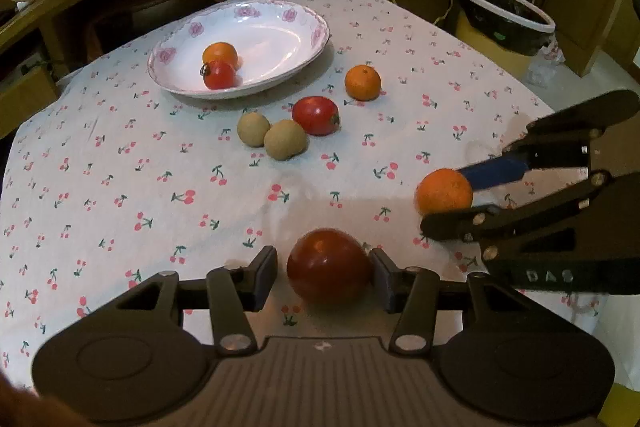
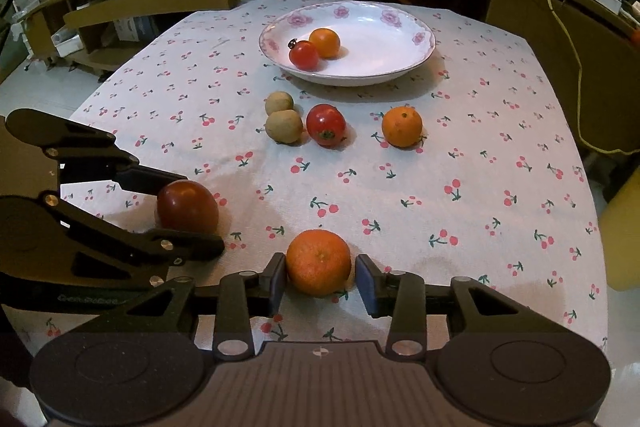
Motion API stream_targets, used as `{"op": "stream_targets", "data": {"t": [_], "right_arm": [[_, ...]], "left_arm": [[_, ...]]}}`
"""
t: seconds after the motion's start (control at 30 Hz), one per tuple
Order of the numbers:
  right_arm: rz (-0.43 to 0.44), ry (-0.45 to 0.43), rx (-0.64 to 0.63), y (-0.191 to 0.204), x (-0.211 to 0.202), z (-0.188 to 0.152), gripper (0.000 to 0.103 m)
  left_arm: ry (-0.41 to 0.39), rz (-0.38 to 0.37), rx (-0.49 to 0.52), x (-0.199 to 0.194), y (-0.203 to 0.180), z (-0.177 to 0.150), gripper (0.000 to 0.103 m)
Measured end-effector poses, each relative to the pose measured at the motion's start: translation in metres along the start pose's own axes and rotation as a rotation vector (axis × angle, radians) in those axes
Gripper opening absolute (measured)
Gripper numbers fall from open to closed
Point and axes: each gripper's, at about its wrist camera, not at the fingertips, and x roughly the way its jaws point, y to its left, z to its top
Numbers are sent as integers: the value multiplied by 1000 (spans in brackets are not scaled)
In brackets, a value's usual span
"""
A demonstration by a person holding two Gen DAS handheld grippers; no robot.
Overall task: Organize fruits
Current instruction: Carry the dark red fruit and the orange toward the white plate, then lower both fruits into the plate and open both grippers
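Cherry-print cloth (image 2: 460, 147) over worktop. Left tongs (image 1: 325, 277) spread around dark tomato (image 1: 329, 265), gaps at both pads. Right tongs (image 2: 320, 279) spread around orange (image 2: 319, 262), likewise unpinched. Both fruits on cloth, well short of plate (image 2: 384, 39).

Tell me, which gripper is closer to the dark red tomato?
Left. The left gripper has the dark red tomato between its open fingers. The right gripper sits beside it, around the orange.
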Motion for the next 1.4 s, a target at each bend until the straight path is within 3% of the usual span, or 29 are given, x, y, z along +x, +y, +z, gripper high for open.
{"op": "stream_targets", "data": {"t": [0.1,0.17,0.57,0.8,1.4], "right_arm": [[-4,6,1,1,0,-1,40],[-8,11,3,1,-1,0,35],[-6,8,41,2,-2,12,33],[14,-25,68,-9,4,39,33],[10,-99,91,-50,42,113,34]], "left_arm": [[5,6,-8,0,1,1,53],[7,-12,-14,-1,1,1,46],[-29,13,-62,-6,10,19,46],[-63,52,-109,-3,26,48,46],[-128,170,-121,30,60,124,45]]}}
